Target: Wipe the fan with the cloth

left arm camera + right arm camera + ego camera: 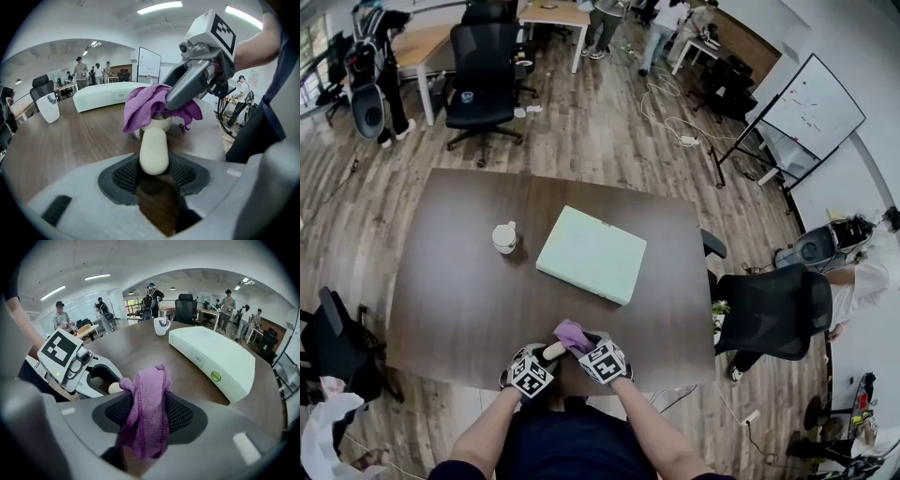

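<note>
My left gripper is shut on the cream handle of a small fan, at the table's near edge. A purple cloth is draped over the fan's head and hides most of it. My right gripper comes in from the right, with its fingertips at the cloth. In the right gripper view the cloth hangs loosely in folds between the wide-set jaws, and the left gripper lies just beyond it. The handle runs between the two grippers.
A flat pale green box lies mid-table and a white mug stands to its left. A black office chair stands by the table's right edge and another beyond the far edge. People stand farther back.
</note>
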A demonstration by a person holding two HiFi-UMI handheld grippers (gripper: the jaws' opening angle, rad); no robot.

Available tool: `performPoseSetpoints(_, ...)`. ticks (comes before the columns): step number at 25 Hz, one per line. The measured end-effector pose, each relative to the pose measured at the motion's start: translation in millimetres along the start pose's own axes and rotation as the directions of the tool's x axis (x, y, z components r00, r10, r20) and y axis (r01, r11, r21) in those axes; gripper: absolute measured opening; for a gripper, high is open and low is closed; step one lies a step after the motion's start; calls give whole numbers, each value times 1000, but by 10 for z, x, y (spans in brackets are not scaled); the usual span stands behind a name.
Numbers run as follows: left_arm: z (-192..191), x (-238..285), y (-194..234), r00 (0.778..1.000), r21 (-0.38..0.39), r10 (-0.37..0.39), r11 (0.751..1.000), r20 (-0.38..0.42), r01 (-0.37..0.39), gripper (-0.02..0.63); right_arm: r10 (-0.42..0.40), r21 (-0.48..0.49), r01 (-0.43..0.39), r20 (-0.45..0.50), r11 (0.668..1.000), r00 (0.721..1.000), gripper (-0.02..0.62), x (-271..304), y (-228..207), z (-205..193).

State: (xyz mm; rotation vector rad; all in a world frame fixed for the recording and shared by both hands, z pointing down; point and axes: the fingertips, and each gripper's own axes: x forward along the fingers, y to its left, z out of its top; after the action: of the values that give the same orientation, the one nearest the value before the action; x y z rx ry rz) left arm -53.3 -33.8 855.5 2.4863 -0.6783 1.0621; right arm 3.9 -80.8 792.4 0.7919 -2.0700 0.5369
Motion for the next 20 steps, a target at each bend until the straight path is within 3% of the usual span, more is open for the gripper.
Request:
performPoseSetpoints(6,-33,-5,26,1000,2,4,1000,-2,-4,189,21,25,-22,45,999,999,278,-112,23,28)
performPoseSetpoints(20,-8,-6,12,1000,-15,-10,1000,-11,10,189,-16,5,17,-23,1000,1000,185,73,-38,-4)
